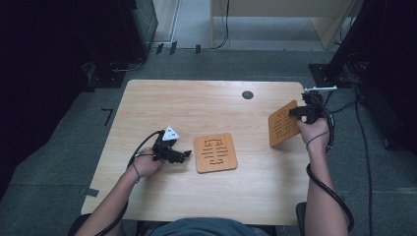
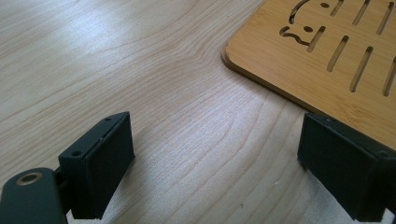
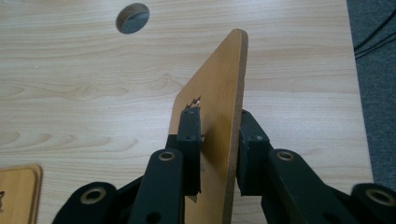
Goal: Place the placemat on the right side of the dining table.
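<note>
Right gripper view: gripper (image 3: 218, 149) clamping tilted board (image 3: 219, 93)

One square bamboo trivet (image 1: 215, 153) with cut slots lies flat mid-table, while a matching second trivet (image 1: 283, 123) stands tilted on edge near the table's right side, clamped between black jaws.

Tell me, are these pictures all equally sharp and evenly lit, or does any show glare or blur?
High view: soft and grainy, the pale wooden table bright, the surroundings nearly black. Left gripper view: a whitish sheen on the tabletop at upper left, the slotted square bamboo board crisp, the open left claw slightly soft. Right gripper view: even light, the tilted bamboo board sharp in the right claw.
</note>
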`<state>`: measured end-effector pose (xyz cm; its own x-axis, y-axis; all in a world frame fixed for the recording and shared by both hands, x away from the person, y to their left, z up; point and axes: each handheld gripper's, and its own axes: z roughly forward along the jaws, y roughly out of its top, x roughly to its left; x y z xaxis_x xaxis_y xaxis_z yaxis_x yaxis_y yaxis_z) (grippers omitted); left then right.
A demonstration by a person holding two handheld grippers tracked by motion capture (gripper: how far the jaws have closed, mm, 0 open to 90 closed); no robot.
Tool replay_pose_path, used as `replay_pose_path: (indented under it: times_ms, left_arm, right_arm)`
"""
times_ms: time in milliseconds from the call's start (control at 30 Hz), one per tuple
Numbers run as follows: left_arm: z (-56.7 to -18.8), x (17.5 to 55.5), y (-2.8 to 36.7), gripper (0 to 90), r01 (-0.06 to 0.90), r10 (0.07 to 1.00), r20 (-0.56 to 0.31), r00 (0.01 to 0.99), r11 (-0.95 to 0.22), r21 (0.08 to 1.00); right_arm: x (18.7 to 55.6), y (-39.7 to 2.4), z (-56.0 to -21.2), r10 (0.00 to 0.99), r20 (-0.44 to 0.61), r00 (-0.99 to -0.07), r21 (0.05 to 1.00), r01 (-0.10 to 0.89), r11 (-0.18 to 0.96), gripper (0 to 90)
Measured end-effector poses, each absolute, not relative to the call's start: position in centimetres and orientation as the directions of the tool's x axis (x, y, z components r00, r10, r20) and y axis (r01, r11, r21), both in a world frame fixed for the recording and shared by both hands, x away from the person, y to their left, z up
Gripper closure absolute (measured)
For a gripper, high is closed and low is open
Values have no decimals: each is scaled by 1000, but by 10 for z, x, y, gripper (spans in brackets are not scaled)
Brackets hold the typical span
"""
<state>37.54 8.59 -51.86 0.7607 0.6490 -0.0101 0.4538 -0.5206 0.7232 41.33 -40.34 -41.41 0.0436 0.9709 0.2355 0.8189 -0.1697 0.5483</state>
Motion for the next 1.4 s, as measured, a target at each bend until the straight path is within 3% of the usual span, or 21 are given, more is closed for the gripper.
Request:
replay_pose_path:
  times_ms: [600, 1400]
  left_arm:
    - [-519, 375, 86, 97, 454, 649, -10, 761, -521, 723]
    - [-519, 375, 86, 97, 454, 649, -10, 761, -520, 723]
  right_arm:
    - [411, -417, -425, 978, 203, 49, 519, 841, -150, 655]
    - [415, -419, -440, 975, 213, 68, 507, 845, -170, 596]
